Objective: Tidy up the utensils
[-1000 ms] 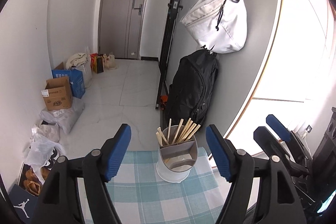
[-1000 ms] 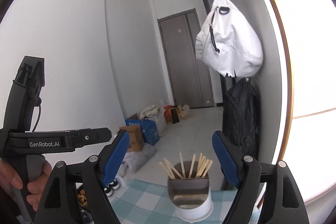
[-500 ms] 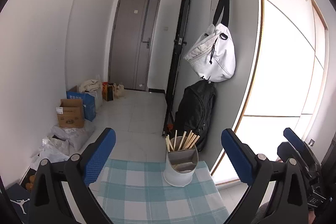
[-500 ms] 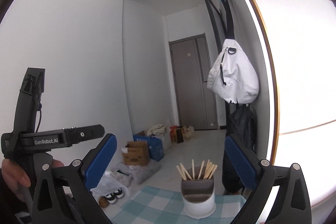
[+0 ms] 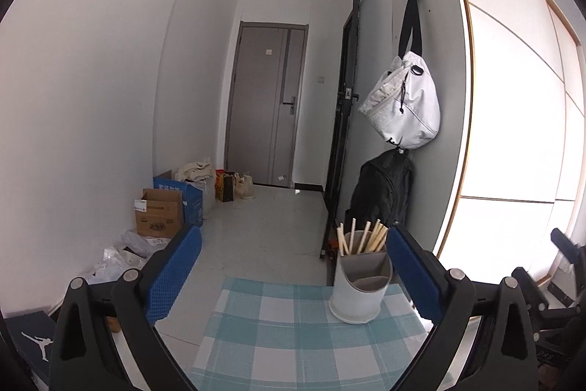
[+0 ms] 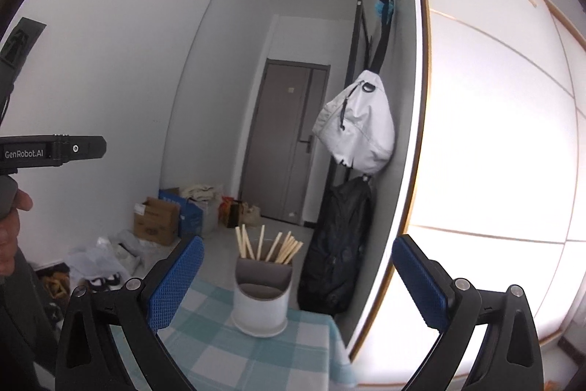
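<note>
Holding both hand-held grippers spread wide and empty over the checked tabletop (image 5: 293,336).
My left hand-held gripper (image 5: 291,275) and my right hand-held gripper (image 6: 296,284) each stand released, blue pads apart with nothing between them. Beyond them, near the tabletop's far right corner, the white utensil holder (image 5: 357,295) stands upright with wooden chopsticks (image 5: 362,239) fanned in its back compartment. Farther off, a black backpack (image 5: 382,195) leans on the grey wall beneath a hanging white bag (image 5: 406,107).

Both grippers' fingers (image 5: 172,275) wide apart
</note>
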